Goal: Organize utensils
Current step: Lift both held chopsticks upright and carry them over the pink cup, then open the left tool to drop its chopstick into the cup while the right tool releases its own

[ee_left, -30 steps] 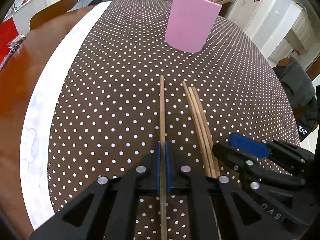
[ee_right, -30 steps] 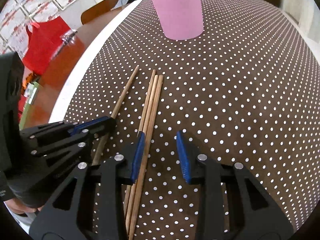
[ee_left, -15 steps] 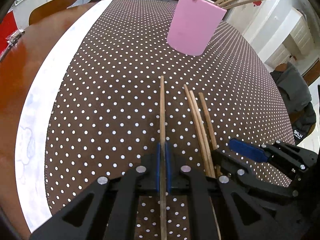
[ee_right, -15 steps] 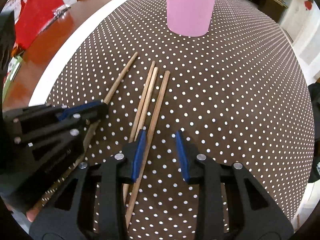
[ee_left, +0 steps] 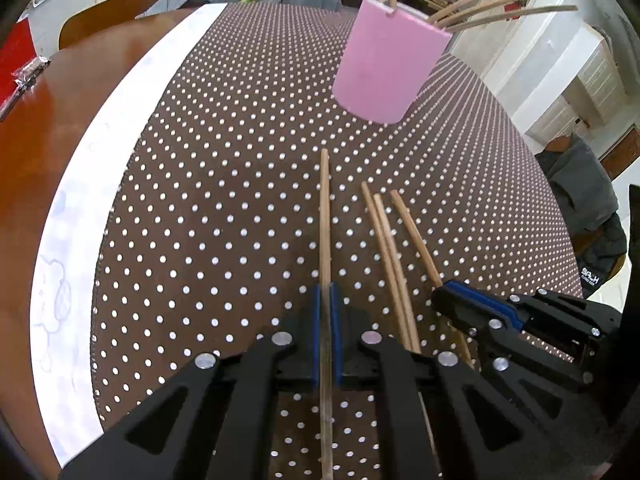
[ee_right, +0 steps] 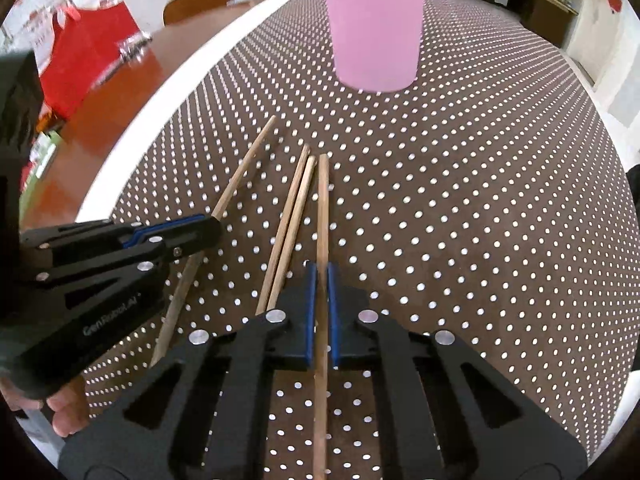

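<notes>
Several wooden chopsticks lie on the brown polka-dot cloth in front of a pink holder that has more chopsticks standing in it. My left gripper is shut on the leftmost chopstick, which runs straight out between its blue pads. My right gripper is shut on the rightmost chopstick, split off from the pair lying just left of it. The right wrist view has the left gripper at its left, on its chopstick. The pink holder stands beyond both.
The cloth has a white border on a reddish wooden table. A red bag sits at the far left of the table. Chairs with grey clothing stand around the table. A hand holds the left gripper.
My right gripper's jaws went from open to shut on the rightmost chopstick, which swung away from the other two. The left gripper kept its hold and stayed in place.
</notes>
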Demonstrator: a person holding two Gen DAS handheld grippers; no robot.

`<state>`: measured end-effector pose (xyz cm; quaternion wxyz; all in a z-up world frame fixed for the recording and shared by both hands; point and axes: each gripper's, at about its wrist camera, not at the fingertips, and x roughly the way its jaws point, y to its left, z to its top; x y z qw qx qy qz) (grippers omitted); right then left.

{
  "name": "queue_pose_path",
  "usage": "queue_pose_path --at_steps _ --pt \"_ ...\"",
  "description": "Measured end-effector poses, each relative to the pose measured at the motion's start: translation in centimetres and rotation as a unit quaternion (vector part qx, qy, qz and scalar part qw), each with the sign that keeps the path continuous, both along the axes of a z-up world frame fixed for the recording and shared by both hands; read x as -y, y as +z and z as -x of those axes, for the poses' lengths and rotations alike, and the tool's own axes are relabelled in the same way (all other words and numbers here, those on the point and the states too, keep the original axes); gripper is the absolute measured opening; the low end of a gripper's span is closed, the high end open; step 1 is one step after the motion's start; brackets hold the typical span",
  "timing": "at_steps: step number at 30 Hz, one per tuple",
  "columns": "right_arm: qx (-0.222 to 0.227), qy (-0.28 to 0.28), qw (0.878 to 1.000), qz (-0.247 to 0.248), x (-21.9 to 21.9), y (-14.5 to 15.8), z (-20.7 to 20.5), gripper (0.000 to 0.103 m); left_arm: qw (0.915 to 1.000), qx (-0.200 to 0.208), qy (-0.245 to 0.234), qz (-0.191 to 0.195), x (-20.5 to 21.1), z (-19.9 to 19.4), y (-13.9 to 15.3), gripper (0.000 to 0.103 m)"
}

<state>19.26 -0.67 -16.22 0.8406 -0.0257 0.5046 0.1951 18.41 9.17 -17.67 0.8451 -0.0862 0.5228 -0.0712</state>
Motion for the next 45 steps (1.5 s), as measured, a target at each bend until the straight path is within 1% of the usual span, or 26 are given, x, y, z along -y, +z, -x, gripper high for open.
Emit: queue_pose_path --at_steps 3,5,6,10,12,14,18,21,22,25,26,27,28,30,33,34,35,37,39,43,45 --pt "0.02 -0.004 0.999 -0.029 2.0 1.3 0.3 0.006 0.9998 0.018 -0.004 0.005 0.4 0.2 1.0 0.006" --pt "0.037 -0.009 0.998 -0.044 2.7 2.4 0.4 0.006 0.9992 0.037 -0.007 0.011 0.6 0.4 2.0 0.006" --pt "0.048 -0.011 0.997 -0.06 3.2 3.1 0.4 0.006 0.9989 0.044 -0.009 0.013 0.7 0.4 2.4 0.006" --pt "0.096 -0.02 0.99 -0.099 4.8 5.6 1.0 0.006 0.9951 0.093 -0.022 0.024 1.3 0.7 5.0 0.006" --pt "0.127 -0.026 0.984 -0.119 5.0 7.0 1.0 0.006 0.9909 0.128 -0.03 0.026 1.7 1.0 6.9 0.006" --pt "0.162 -0.035 0.976 -0.142 6.1 8.5 1.1 0.006 0.9873 0.153 -0.032 0.028 1.8 1.0 8.2 0.006" --pt "0.224 -0.054 0.955 -0.186 7.6 10.8 1.0 0.006 0.975 0.215 -0.036 0.041 2.1 0.8 11.7 0.006" --pt "0.264 -0.059 0.939 -0.211 7.8 12.1 0.4 0.006 0.9644 0.26 -0.039 0.031 2.8 0.3 14.0 0.006" --pt "0.276 -0.061 0.934 -0.218 7.9 12.5 0.4 0.006 0.9585 0.281 -0.04 0.025 3.1 0.1 15.0 0.006" --pt "0.316 -0.066 0.916 -0.239 7.9 13.4 -0.2 0.006 0.9487 0.314 -0.038 0.014 3.6 -0.9 16.6 0.006" --pt "0.332 -0.069 0.908 -0.246 7.8 13.6 -0.6 0.006 0.9458 0.323 -0.034 0.011 3.7 -1.4 17.1 0.006" --pt "0.343 -0.071 0.903 -0.25 7.8 13.9 -0.9 0.006 0.9437 0.329 -0.033 0.01 3.8 -1.6 17.5 0.006" --pt "0.365 -0.079 0.892 -0.256 7.8 14.1 -1.3 0.006 0.941 0.337 -0.03 0.009 3.9 -2.1 17.9 0.006" --pt "0.399 -0.09 0.875 -0.259 7.9 14.4 -1.5 0.006 0.9351 0.353 -0.023 0.009 3.8 -3.0 18.5 0.006" --pt "0.439 -0.108 0.853 -0.261 7.7 14.6 -2.4 0.006 0.9265 0.376 -0.016 0.012 3.8 -3.9 19.4 0.006" --pt "0.447 -0.111 0.848 -0.261 7.5 14.5 -2.8 0.006 0.9237 0.383 -0.013 0.011 3.9 -4.4 19.7 0.006" --pt "0.458 -0.115 0.841 -0.264 7.4 14.5 -3.2 0.006 0.9214 0.388 -0.01 0.012 3.9 -4.8 20.0 0.006" --pt "0.472 -0.122 0.831 -0.268 7.2 14.5 -4.1 0.006 0.9178 0.397 -0.006 0.014 3.8 -5.5 20.2 0.006" --pt "0.485 -0.13 0.823 -0.267 6.9 14.3 -5.0 0.006 0.9161 0.4 -0.001 0.023 3.6 -6.4 20.3 0.006" --pt "0.496 -0.141 0.815 -0.264 6.5 13.7 -6.6 0.006 0.9155 0.401 0.013 0.024 2.9 -8.2 19.8 0.006" --pt "0.506 -0.147 0.809 -0.26 6.4 13.3 -7.2 0.006 0.9154 0.401 0.016 0.035 2.4 -8.8 19.5 0.006"
